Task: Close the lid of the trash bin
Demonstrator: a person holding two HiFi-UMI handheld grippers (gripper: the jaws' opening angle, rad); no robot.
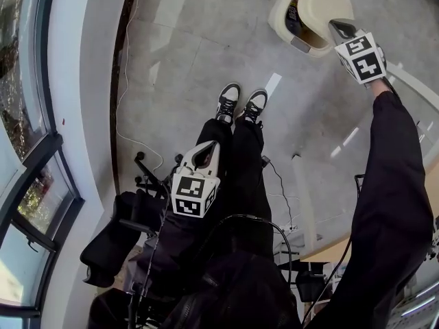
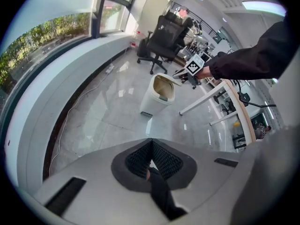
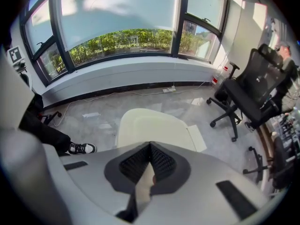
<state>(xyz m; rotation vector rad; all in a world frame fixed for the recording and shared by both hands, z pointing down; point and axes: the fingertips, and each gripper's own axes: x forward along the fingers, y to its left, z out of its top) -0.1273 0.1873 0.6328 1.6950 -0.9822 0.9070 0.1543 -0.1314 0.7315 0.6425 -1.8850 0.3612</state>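
Grey tiled floor (image 1: 206,40). The trash bin (image 1: 282,14) stands on it, just beyond the person's shoes (image 1: 241,103). The bin's cream lid (image 1: 326,0) is tipped up and the mouth is exposed.

The right gripper (image 1: 338,25) is at the lid's raised edge, jaws pressed together on nothing. Contact with the lid is not confirmable. The left gripper (image 1: 207,149) is well short of the bin, over the person's legs, jaws likewise together and empty.

Risks, as I judge them: the tips could skid off the smooth lid. A hard push could slam the lid or shove the bin across the floor.

L hand-held gripper (image 1: 204,157) jaws together, held low; R hand-held gripper (image 1: 341,29) jaws together, R arm (image 1: 392,177) stretched fwd.
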